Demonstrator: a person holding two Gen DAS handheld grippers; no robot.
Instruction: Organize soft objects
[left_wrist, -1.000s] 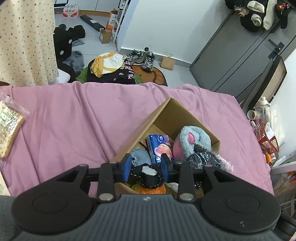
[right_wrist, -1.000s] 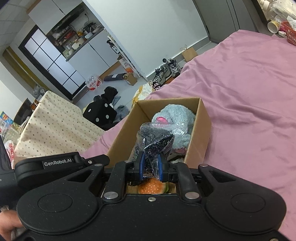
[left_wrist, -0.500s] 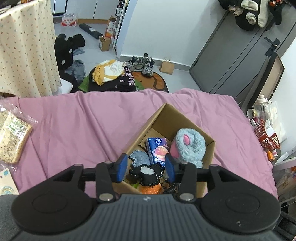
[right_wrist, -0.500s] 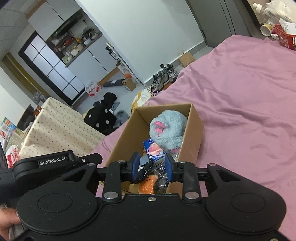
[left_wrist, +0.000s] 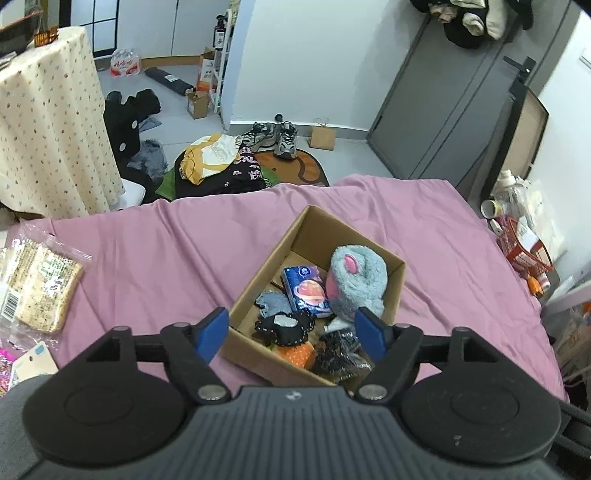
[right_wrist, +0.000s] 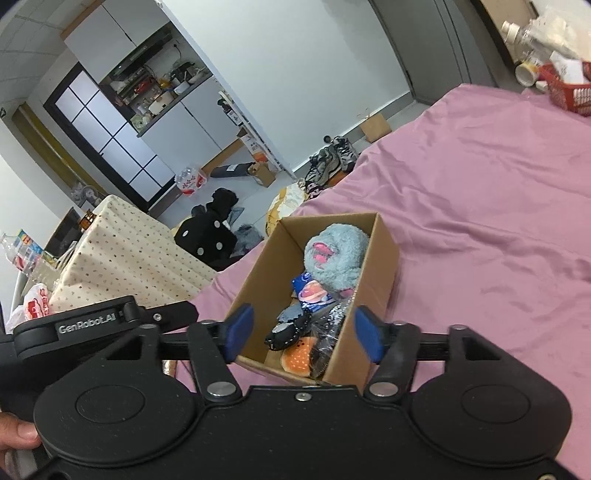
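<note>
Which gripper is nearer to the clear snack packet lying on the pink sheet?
Left. The left gripper hovers open just right of the snack packet; the right gripper is farther right, beyond the left one.

Even, soft indoor light; sharp focus; strong fisheye bending at edges.

It is a lived-in home: a bed with pink sheet (left_wrist: 155, 251), shoes (left_wrist: 277, 138) and clothes (left_wrist: 221, 166) on the far floor, kitchen shelves (right_wrist: 155, 92) far left.
</note>
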